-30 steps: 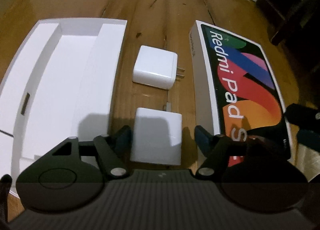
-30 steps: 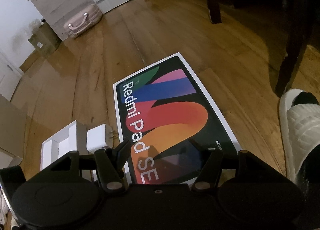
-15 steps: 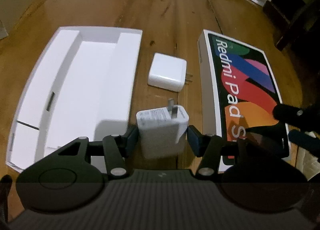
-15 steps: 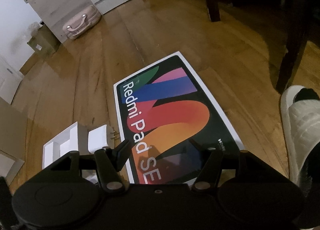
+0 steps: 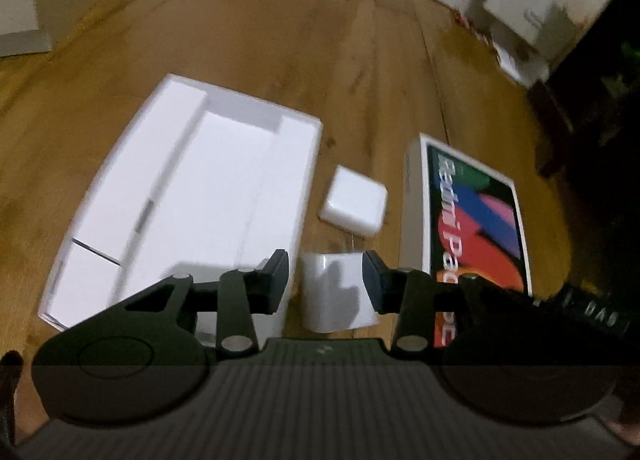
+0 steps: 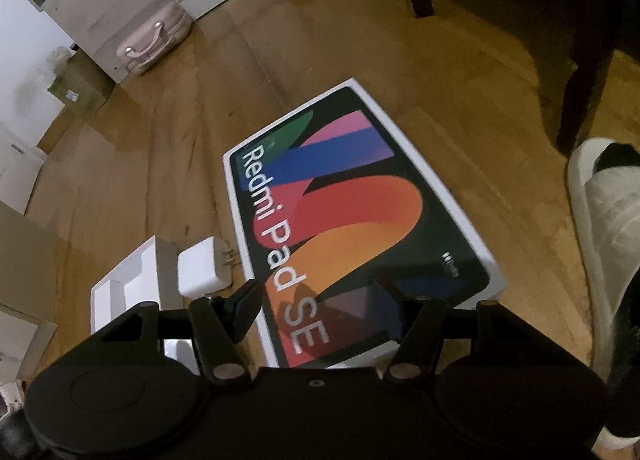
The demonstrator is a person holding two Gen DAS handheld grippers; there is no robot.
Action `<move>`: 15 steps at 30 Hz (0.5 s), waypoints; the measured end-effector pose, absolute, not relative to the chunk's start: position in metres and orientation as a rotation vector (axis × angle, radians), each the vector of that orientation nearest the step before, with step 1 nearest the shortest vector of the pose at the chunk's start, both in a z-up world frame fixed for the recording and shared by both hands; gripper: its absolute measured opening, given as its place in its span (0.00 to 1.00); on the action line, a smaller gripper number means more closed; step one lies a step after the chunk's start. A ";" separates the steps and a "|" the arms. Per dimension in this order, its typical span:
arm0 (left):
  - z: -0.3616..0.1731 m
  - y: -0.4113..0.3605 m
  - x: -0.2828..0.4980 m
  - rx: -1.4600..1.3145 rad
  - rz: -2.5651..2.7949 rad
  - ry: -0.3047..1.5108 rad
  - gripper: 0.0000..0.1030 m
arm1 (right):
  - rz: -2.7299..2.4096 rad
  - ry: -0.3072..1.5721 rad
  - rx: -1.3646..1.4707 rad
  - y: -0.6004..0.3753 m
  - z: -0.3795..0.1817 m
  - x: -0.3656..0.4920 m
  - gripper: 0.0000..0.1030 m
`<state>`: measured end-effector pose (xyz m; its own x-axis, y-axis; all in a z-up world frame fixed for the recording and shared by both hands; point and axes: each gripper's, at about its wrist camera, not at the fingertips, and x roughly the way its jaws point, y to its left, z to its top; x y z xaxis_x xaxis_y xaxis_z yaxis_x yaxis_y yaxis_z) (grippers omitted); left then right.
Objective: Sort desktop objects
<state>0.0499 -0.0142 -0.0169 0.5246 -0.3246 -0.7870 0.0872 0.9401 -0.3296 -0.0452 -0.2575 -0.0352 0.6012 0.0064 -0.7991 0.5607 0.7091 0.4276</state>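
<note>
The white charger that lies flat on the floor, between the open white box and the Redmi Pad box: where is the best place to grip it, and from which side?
Probably best to grip the white charger across its two smooth side faces, coming from above with tongs that are open. It lies flat, and its prongs point toward the Redmi Pad box, so keep off that end. There is bare floor on both sides, toward the open white box too.

- Left wrist view sits close above the wooden floor [image 5: 248, 39], tilted steeply down along its fingers, facing the open white tray [image 5: 192, 195] and the white charger [image 5: 354, 199].
- Right wrist view — equally near and steep — faces the Redmi Pad box [image 6: 360, 219].
- Both share charger, tray and box.
</note>
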 end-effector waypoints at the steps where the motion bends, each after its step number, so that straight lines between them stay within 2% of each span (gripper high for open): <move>1: -0.016 -0.009 0.051 -0.264 -0.234 0.989 0.39 | -0.351 0.880 0.724 -0.256 -0.035 -0.044 0.65; 7: -0.022 0.005 0.055 -0.314 -0.193 1.024 0.40 | -0.221 0.901 0.631 -0.234 -0.031 -0.033 0.65; 11: -0.029 0.008 0.055 -0.343 -0.179 1.060 0.48 | -0.068 0.877 0.494 -0.200 -0.024 -0.026 0.65; 14: -0.032 0.016 0.053 -0.361 -0.147 1.067 0.63 | -0.004 0.872 0.398 -0.181 -0.023 -0.023 0.65; 15: -0.033 0.019 0.052 -0.359 -0.132 1.068 0.71 | 0.013 0.871 0.361 -0.174 -0.023 -0.022 0.65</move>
<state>0.0523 0.0189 -0.0328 0.4804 -0.2777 -0.8319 -0.0665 0.9343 -0.3502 -0.0223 -0.1743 -0.0234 0.6479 0.1573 -0.7453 0.1348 0.9393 0.3154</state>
